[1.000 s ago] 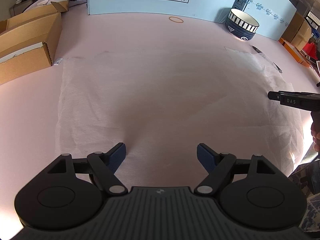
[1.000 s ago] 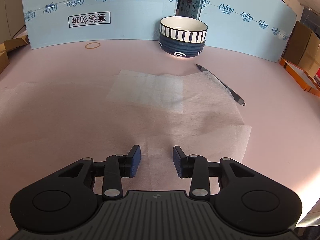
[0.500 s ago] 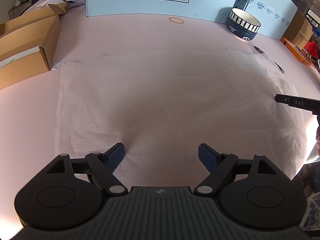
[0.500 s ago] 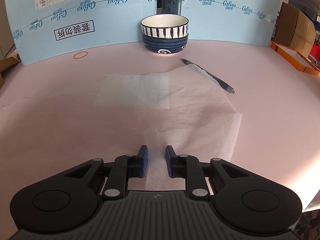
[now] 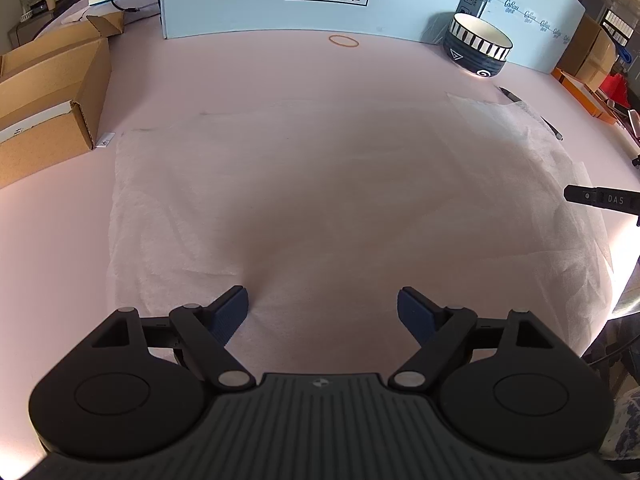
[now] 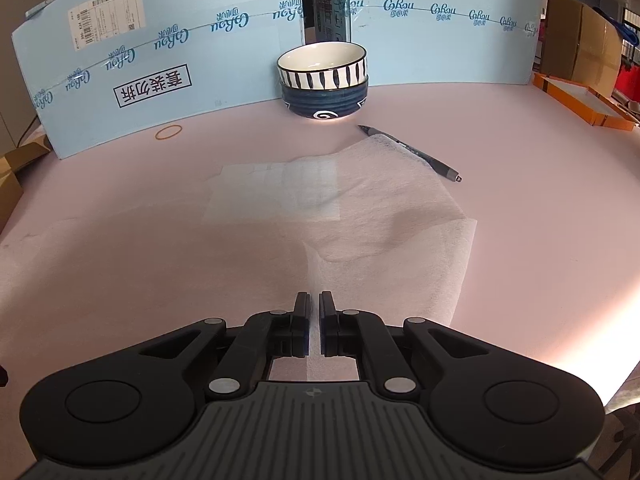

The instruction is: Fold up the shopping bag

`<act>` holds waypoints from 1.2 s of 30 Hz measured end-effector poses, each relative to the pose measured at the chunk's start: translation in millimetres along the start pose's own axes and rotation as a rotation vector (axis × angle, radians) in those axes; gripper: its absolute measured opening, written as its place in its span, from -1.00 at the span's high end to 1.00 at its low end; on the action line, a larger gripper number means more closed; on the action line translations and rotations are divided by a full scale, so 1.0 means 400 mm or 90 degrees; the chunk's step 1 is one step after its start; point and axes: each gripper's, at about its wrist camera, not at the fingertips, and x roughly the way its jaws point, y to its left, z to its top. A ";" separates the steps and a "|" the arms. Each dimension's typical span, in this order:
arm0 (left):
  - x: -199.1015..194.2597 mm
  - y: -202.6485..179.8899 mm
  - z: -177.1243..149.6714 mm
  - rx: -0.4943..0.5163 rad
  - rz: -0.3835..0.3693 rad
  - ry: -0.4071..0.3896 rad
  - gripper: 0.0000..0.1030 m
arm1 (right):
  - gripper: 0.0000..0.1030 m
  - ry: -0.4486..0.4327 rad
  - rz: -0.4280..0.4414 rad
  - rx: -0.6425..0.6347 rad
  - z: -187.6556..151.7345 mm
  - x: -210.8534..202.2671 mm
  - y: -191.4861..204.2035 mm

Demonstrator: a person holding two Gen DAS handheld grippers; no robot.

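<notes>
The shopping bag [image 5: 340, 208] lies spread flat on the pink table [image 5: 260, 68], thin, white and translucent, in front of the stacked bowls [image 6: 323, 80]; a pen [image 6: 416, 154] sits at its far corner. My left gripper [image 5: 323, 306] hangs over its near edge, jaws wide, holding nothing. My right gripper [image 6: 314, 304] has pinched together on the bag's near edge.

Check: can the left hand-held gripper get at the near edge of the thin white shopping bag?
Probably yes: the left hand-held gripper is open right over the thin white shopping bag, nothing between them.
</notes>
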 end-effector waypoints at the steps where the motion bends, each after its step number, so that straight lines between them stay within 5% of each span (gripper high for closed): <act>1: -0.002 0.001 -0.002 -0.001 0.000 -0.001 -0.56 | 0.92 0.000 0.011 -0.005 0.000 0.000 0.010; 4: -0.007 0.003 -0.008 -0.002 0.001 -0.002 -0.56 | 0.94 -0.001 0.028 -0.033 -0.004 0.004 0.054; 10: -0.024 0.018 -0.025 -0.014 0.006 -0.004 -0.56 | 0.90 -0.008 -0.042 -0.079 -0.007 0.001 0.050; 12: -0.026 0.022 -0.027 -0.018 0.006 -0.006 -0.56 | 0.56 -0.008 -0.054 -0.063 -0.003 -0.002 0.026; 14: -0.024 0.022 -0.024 -0.016 0.007 -0.005 -0.56 | 0.46 -0.003 -0.060 -0.048 0.003 0.001 0.008; 36: 0.015 -0.018 0.018 -0.002 0.012 0.005 -0.56 | 0.48 0.040 -0.040 -0.075 0.018 0.087 -0.001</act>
